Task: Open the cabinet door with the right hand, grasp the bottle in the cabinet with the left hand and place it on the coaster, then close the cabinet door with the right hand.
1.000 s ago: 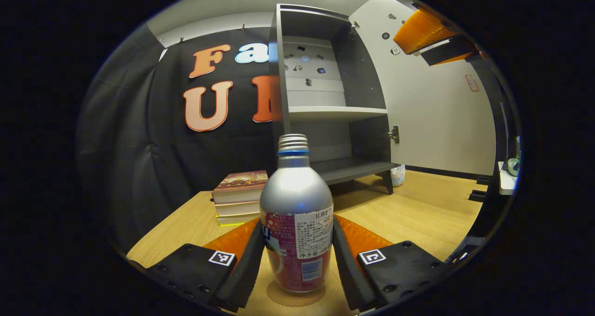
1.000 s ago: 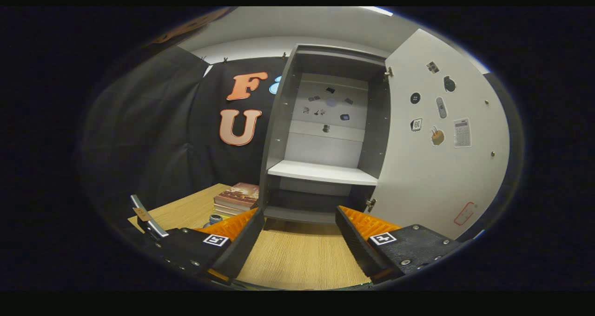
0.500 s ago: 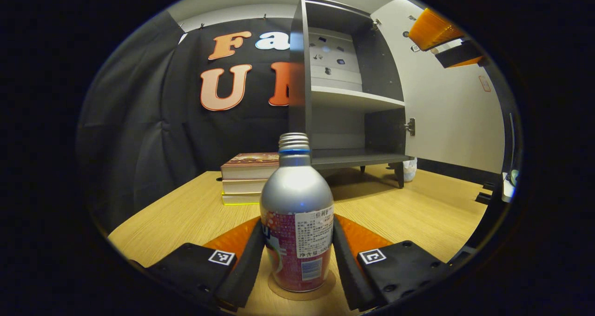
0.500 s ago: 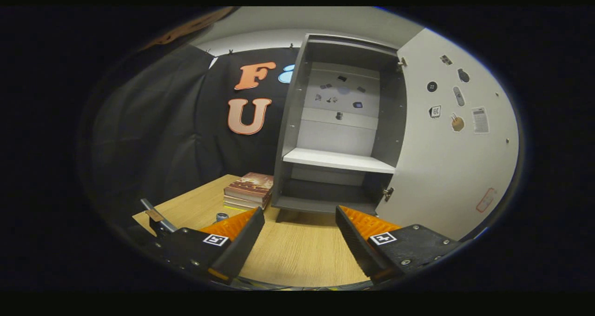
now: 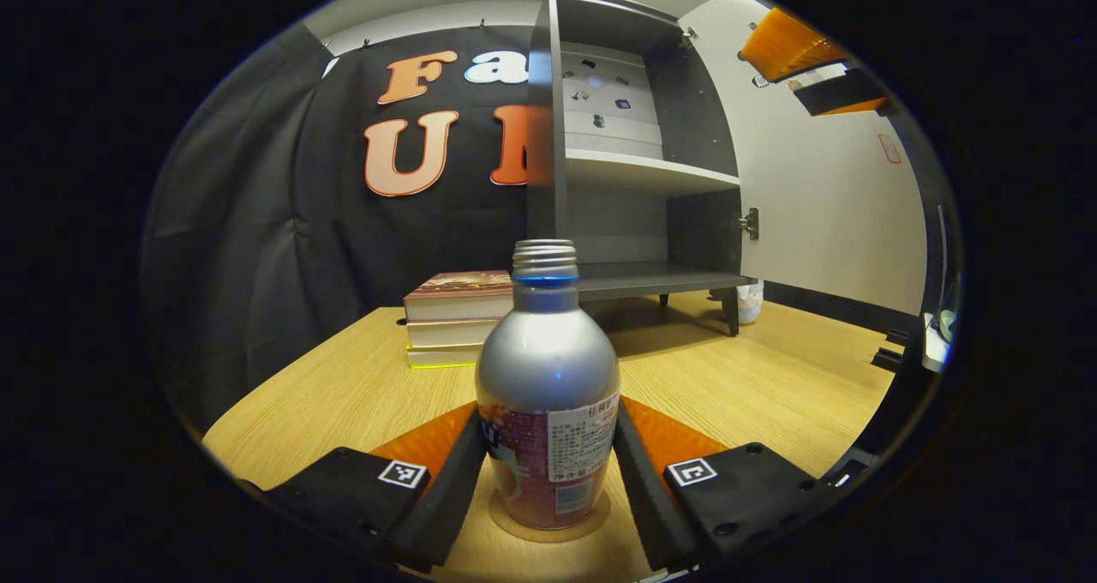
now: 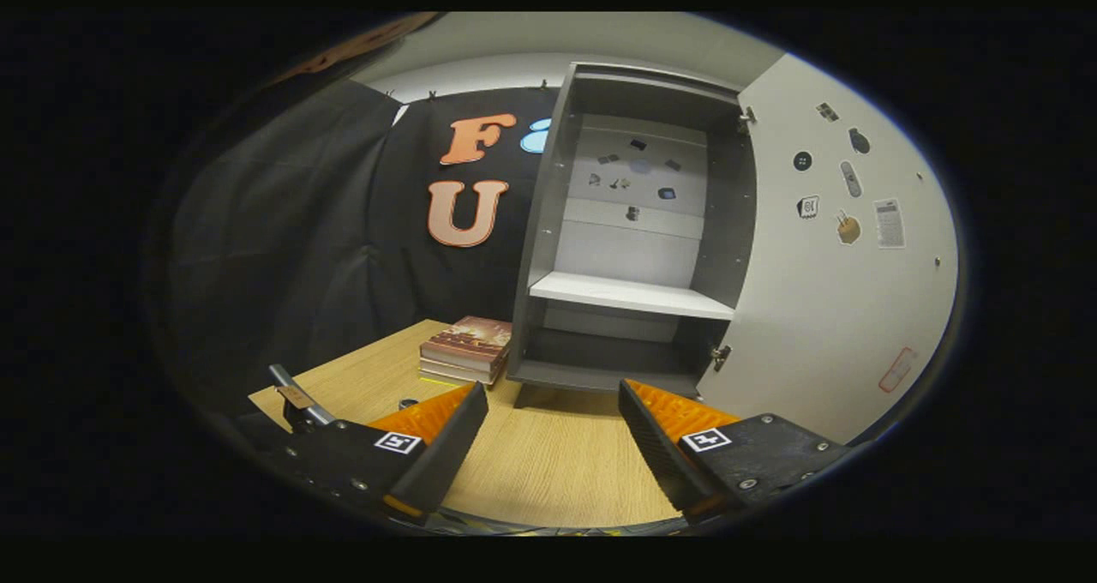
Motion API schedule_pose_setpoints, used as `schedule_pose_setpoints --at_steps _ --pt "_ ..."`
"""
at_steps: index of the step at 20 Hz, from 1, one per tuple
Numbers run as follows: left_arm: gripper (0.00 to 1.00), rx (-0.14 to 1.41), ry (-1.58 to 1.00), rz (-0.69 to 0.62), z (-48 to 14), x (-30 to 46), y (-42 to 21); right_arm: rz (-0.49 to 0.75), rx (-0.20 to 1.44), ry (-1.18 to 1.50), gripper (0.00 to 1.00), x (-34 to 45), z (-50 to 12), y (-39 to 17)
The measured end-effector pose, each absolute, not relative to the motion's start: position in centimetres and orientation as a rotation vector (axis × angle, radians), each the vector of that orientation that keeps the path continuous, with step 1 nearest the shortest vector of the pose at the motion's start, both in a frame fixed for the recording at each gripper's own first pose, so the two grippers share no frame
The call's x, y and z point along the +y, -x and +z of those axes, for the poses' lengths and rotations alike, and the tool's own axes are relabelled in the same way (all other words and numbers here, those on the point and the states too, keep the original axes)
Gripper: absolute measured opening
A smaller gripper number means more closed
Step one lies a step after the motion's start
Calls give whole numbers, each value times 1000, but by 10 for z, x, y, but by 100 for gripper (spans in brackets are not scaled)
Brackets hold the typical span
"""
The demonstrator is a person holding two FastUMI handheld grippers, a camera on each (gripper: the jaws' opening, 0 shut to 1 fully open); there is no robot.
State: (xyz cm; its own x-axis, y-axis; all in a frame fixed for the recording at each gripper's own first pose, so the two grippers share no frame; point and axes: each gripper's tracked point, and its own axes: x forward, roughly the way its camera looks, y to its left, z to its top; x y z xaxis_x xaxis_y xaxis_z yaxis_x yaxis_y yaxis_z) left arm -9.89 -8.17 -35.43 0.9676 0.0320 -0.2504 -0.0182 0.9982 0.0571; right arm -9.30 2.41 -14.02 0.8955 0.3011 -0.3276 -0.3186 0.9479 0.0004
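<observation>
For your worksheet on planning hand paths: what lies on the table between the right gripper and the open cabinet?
In the right gripper view, bare wooden table runs from the right gripper to the cabinet; the stacked books sit off to the left.

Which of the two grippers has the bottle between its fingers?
The left gripper: its fingers flank the bottle standing on the coaster. The right gripper is open over bare table.

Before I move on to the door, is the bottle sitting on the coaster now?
Yes, in the left gripper view the bottle stands upright on the round coaster, whose edge shows around its base.
</observation>
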Motion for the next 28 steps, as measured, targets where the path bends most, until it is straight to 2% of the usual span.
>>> schedule_pose_setpoints --at_steps 4,9,18,22,23,24,28 --pt "93 249 -80 4 -349 -85 97 310 335 45 95 21 -139 96" --pt "92 220 -91 -20 -325 -85 83 270 311 41 95 13 -124 97" --pt "92 137 -69 -102 -246 -94 62 38 219 55 94 -54 -66 113" --pt "92 132 -47 -75 -206 -94 62 -40 217 56 94 -99 -55 119" --pt "92 126 -32 -55 -196 -94 63 -47 213 55 97 -112 -53 118" --pt "92 124 -21 -32 -186 -94 63 -53 207 56 94 -125 -51 119" --pt "92 105 -16 88 -151 -93 67 -36 191 64 95 -178 -41 122"
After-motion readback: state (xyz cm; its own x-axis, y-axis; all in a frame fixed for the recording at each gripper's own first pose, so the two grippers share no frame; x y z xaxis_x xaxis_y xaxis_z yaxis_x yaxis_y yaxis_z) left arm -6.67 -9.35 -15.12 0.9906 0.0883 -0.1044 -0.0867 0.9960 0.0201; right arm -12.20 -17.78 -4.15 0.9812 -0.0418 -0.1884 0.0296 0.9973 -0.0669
